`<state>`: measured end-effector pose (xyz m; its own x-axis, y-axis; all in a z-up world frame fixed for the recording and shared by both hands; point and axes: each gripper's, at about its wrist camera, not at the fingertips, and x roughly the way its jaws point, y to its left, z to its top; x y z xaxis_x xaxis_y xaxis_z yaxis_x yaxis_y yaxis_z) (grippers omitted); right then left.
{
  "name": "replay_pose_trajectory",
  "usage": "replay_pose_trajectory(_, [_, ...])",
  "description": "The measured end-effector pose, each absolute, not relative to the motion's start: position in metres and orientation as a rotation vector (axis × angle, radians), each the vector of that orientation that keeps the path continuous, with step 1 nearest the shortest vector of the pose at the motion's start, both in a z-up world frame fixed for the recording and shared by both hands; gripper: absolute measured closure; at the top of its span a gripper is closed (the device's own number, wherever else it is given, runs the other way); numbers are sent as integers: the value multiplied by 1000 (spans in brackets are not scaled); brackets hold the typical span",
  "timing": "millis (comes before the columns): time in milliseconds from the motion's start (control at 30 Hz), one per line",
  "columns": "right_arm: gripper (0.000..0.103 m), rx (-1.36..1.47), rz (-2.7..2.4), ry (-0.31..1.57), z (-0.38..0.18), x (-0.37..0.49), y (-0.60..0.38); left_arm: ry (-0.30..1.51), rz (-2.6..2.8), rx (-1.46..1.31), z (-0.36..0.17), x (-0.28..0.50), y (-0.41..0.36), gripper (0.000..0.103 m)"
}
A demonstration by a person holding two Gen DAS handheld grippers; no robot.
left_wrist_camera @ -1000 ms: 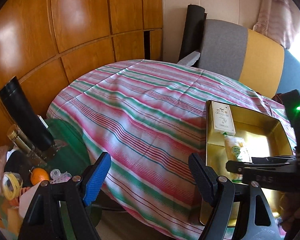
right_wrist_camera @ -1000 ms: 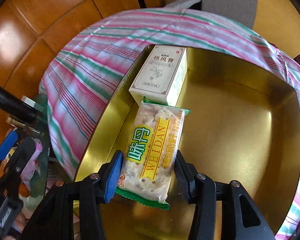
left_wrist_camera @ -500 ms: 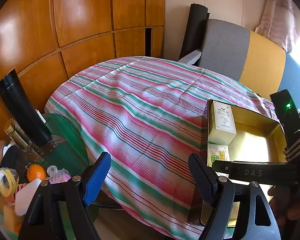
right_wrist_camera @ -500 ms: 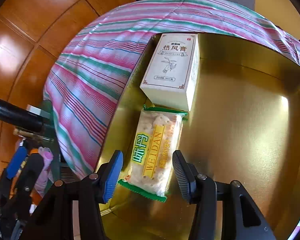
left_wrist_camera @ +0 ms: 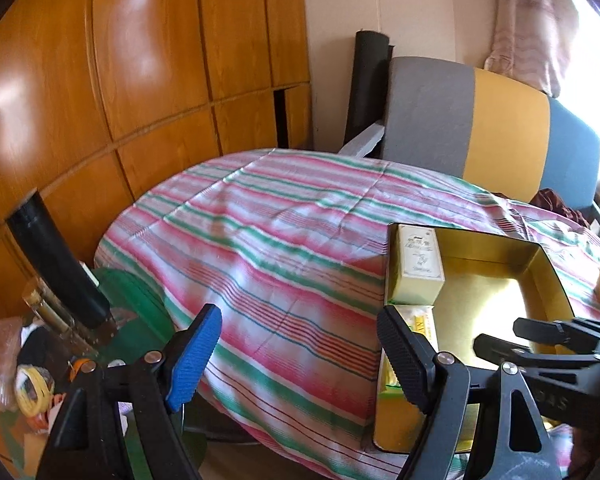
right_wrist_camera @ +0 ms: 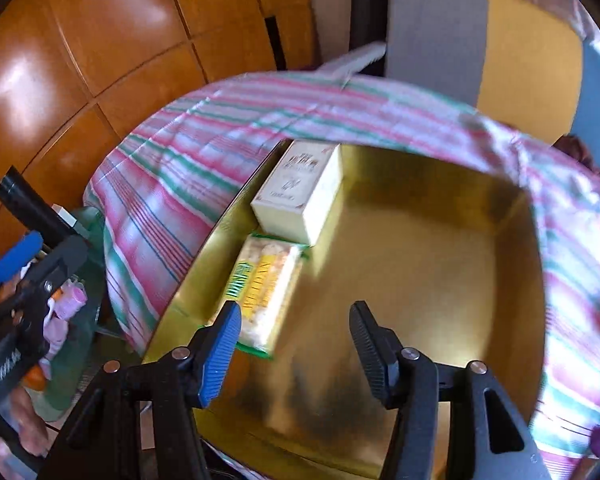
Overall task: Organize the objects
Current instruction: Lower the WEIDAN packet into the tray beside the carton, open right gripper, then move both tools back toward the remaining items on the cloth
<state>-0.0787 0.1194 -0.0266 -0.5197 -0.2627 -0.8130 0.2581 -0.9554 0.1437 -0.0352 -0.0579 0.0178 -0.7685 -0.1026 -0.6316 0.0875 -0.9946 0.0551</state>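
Gold tin (right_wrist_camera: 520,240): holds box (right_wrist_camera: 296,188) and cracker pack (right_wrist_camera: 264,284), end to end; remaining space bare. Right gripper (right_wrist_camera: 292,340): jaws just opening, empty. Left gripper (left_wrist_camera: 300,348): wide, empty; next item unidentified.

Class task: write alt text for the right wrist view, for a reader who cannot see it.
The right gripper, jaws open and just widened, hangs empty over a gold tin on a striped tablecloth. A snack packet and cream box lie along its left wall.

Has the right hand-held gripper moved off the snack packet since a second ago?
Yes. The right hand-held gripper, jaws just opening, has drawn back rightward off the green-edged snack packet lying in the gold tin tray.
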Motion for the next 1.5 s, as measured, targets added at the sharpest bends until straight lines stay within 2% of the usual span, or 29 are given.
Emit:
replay_pose_trajectory(233, [41,1232,-2619,25,-8,-52,144,-77,-2900,991,26,-27,-37,23])
replay_pose_trajectory(367, [40,1202,-2671,19,-1,-40,162,-107,-2922,967,31,-22,-24,16])
replay_pose_trajectory(1067, [40,1244,-2926,-138,7,0,286,-290,-3017,952,40,-14,33,16])
replay_pose_trajectory(1233, [37,1302,-3009,-199,5,20,334,-336,-3075,964,40,-16,57,16])
replay_pose_trajectory(1500, [35,1381,-3230,-457,18,82,441,-470,-3251,1016,42,-20,132,16])
